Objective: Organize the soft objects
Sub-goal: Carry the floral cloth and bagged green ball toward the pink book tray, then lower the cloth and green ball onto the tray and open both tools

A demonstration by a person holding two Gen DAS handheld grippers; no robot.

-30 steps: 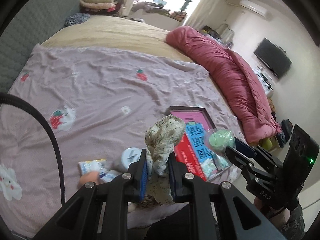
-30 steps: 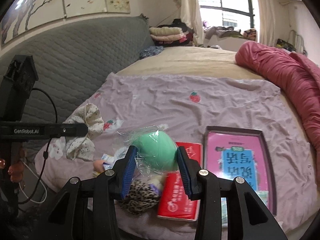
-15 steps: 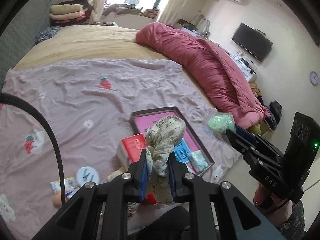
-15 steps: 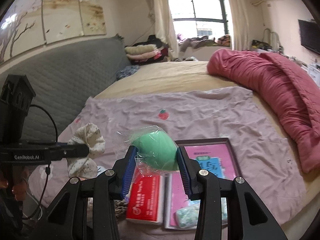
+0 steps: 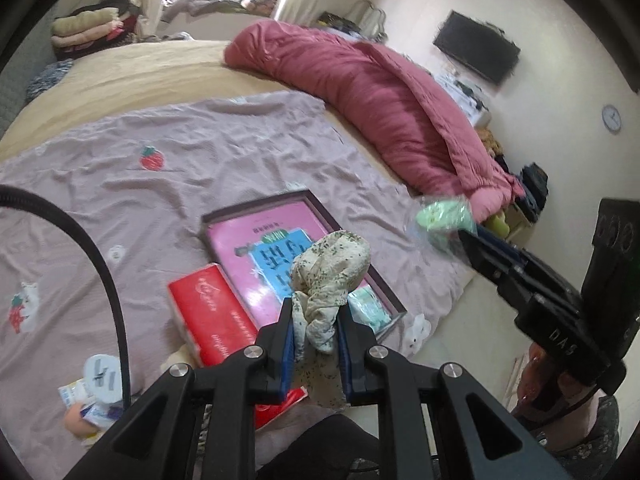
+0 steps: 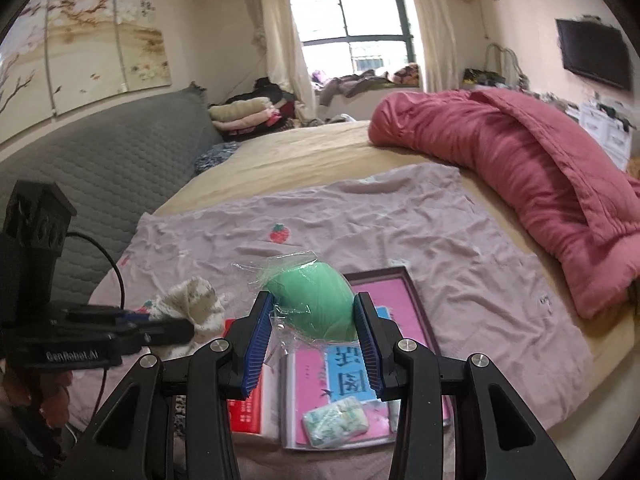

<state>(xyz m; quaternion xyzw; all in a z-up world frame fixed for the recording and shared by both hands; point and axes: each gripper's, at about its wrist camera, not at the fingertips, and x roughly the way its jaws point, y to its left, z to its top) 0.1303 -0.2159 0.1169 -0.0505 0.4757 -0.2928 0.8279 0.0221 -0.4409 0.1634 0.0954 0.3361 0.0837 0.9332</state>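
My left gripper [image 5: 316,322] is shut on a cream floral cloth scrunchie [image 5: 330,272] and holds it above the pink-lined tray [image 5: 256,236]. My right gripper [image 6: 314,326] is shut on a green soft ball in clear plastic wrap [image 6: 314,306], held above the same tray [image 6: 404,292]. The scrunchie also shows in the right wrist view [image 6: 192,308], to the left. The wrapped ball shows in the left wrist view [image 5: 442,216], off the bed's right edge. A small tissue pack [image 6: 336,420] lies in the tray's near corner.
A red tissue pack [image 5: 216,320] lies left of the tray on the lilac strawberry blanket [image 5: 120,184]. Small items [image 5: 96,384] lie at the near left. A rolled pink quilt [image 5: 380,96] runs along the bed's right side. A grey headboard [image 6: 100,176] stands left.
Both grippers have swung right and risen over the tray, each keeping its hold. The tray and red pack now sit under the left gripper.
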